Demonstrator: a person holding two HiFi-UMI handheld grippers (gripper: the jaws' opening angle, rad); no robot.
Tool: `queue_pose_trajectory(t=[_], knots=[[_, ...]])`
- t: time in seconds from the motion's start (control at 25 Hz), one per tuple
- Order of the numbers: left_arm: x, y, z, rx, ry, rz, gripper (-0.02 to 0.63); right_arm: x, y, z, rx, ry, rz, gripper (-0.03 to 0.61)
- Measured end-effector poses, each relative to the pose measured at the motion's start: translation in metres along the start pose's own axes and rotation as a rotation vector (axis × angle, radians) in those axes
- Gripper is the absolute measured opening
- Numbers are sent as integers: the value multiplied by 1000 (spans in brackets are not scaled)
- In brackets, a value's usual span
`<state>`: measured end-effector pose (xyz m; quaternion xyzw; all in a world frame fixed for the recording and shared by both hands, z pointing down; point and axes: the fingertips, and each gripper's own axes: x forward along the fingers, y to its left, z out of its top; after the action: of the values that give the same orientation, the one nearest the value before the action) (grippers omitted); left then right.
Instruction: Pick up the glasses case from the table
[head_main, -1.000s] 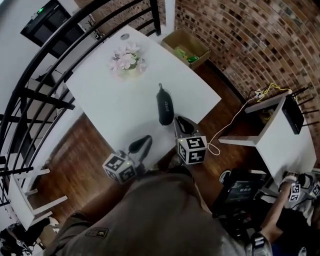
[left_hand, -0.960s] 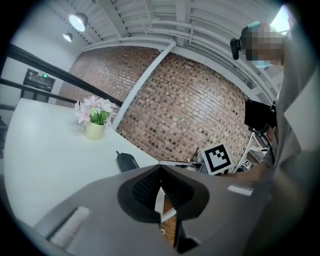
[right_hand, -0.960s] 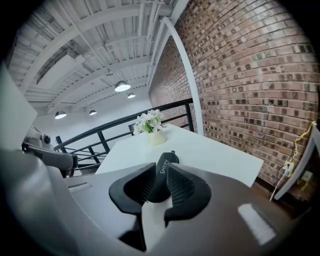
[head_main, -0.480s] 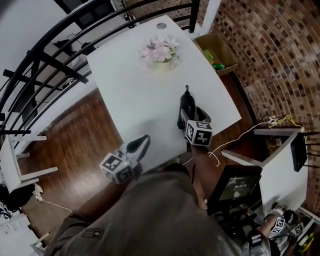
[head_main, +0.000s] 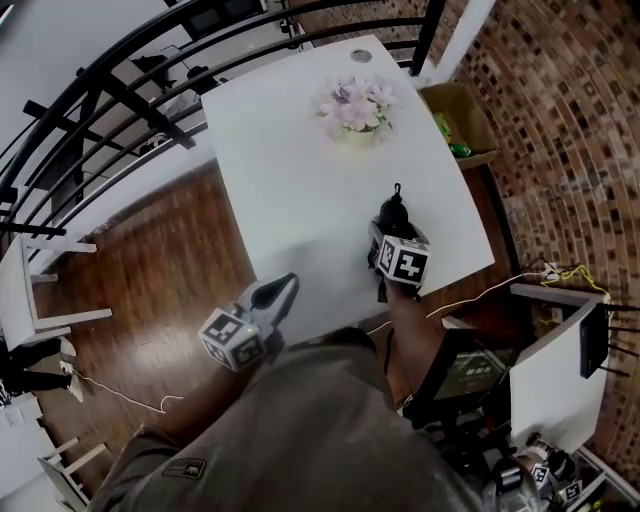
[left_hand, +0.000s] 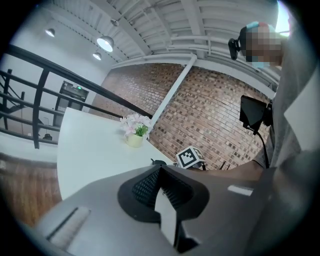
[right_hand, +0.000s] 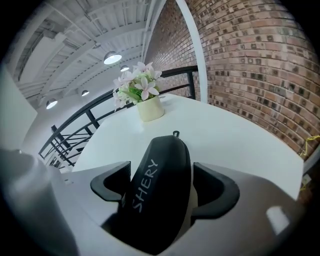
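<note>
The black glasses case (head_main: 394, 211), printed "SHERY" (right_hand: 161, 187), lies on the white table (head_main: 280, 150) near its right edge. My right gripper (head_main: 390, 232) points steeply down over the case's near end. Its jaws are opening and stand either side of the case (right_hand: 161, 172); a gap shows at the right pad (right_hand: 212, 187), so they do not press on it. My left gripper (head_main: 283, 290) hovers at the table's near edge, well left of the case, shut with nothing in it (left_hand: 160, 170). The marker cube of the right gripper (left_hand: 189, 157) shows in the left gripper view.
A pot of pink flowers (head_main: 355, 112) stands further back on the table. A black railing (head_main: 100, 90) runs along the left. An open cardboard box (head_main: 460, 125) sits on the floor by the brick wall. A low white table (head_main: 545, 370) stands at the right.
My right gripper has moved forward and down onto the case and its jaws now stand around it. The left gripper has shifted a little along the near edge.
</note>
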<state>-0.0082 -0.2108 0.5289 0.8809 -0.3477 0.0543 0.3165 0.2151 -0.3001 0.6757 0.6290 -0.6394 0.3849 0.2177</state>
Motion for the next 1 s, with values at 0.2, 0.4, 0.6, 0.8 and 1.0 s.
queue_pose_trajectory(t=[0.2, 0.4, 0.6, 0.8, 1.0], knots=[[-1, 0, -2, -11, -1, 4, 2, 7, 9, -2, -27, 33, 21, 402], [-3, 1, -3, -8, 5, 5, 2, 6, 12, -2, -33, 33, 40, 385], [-4, 0, -3, 2, 11, -11, 2, 1, 12, -8, -27, 24, 40, 377], [-1, -4, -3, 16, 19, -40, 2, -19, 11, -3, -22, -39, 39, 374], [6, -15, 0, 34, 23, -96, 2, -61, 21, 18, -68, -159, 46, 373]])
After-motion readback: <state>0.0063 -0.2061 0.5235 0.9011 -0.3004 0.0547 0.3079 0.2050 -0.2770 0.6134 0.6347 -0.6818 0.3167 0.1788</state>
